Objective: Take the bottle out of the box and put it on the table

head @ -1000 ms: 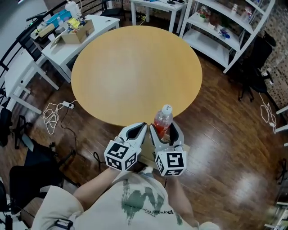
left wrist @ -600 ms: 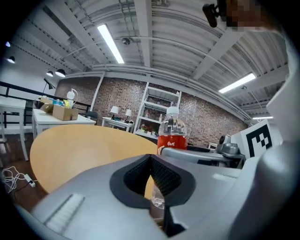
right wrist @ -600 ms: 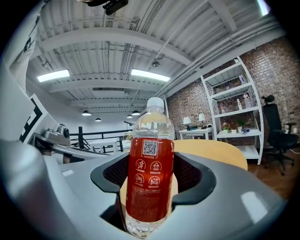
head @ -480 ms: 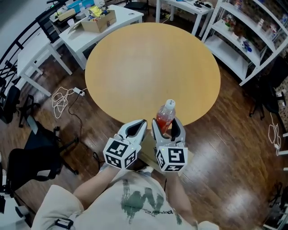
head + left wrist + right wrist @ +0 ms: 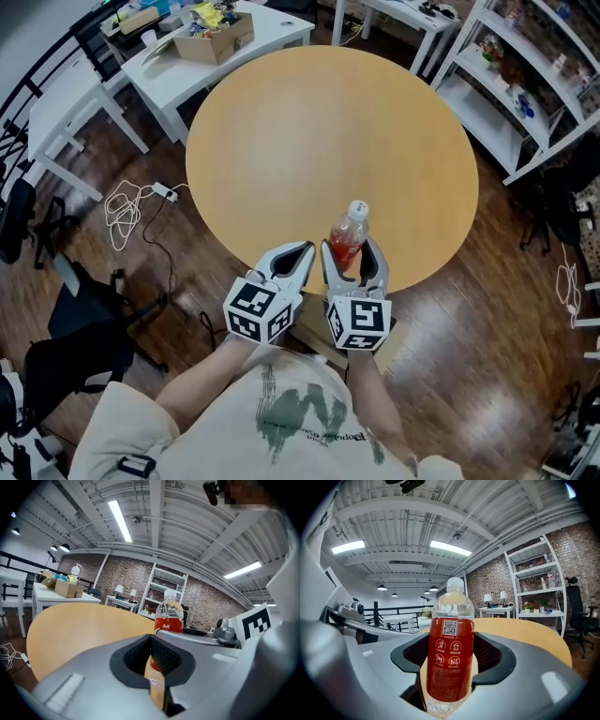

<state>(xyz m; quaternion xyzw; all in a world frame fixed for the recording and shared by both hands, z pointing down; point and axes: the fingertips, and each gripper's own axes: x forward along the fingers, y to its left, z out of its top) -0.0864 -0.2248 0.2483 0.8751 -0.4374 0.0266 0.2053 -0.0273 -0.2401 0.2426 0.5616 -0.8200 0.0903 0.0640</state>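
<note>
Right gripper (image 5: 353,262) is clamped on the bottle (image 5: 349,240), lower centre of frame, right at the near rim of the table (image 5: 309,141). It stands upright between the pads, long axis vertical, white cap up. Left gripper (image 5: 300,255) sits just beside, jaws pinched together on nothing. Clear round plastic, red label; tabletop smooth, round, wood-toned. I reckon forward, then straight down

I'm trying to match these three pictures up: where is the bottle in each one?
Head view: bottle lower middle, in the right gripper, by the table's near edge.
Left gripper view: bottle just right of centre, beyond the jaws.
Right gripper view: bottle centre, between the jaws.
Shared landmark: the table.
</note>
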